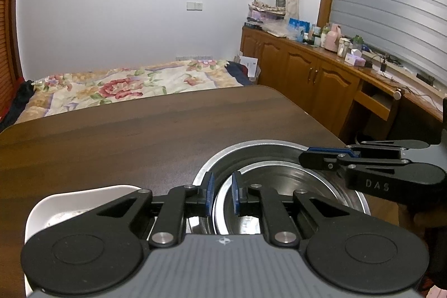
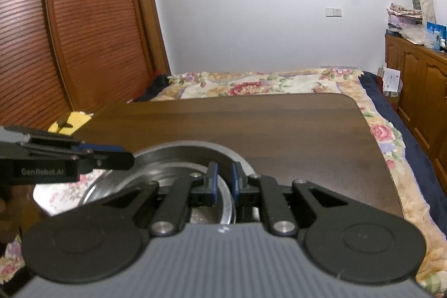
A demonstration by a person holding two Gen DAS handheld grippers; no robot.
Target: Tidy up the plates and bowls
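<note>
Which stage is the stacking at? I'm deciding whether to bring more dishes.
Partly done. The small round steel bowl is nested in the large round steel bowl on the dark wooden table. In hand: the left gripper and right gripper both have jaws pinching the small bowl's rim. Left: the white dish beside them is unstacked.

white dish [image 1: 72,203]: mostly hidden behind left tool [image 1: 222,193] | inner steel bowl [image 1: 282,186]: near side covered by tool body

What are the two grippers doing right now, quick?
Left gripper: closed on the steel bowl's rim.
Right gripper: closed on the same bowl's opposite rim.
</note>
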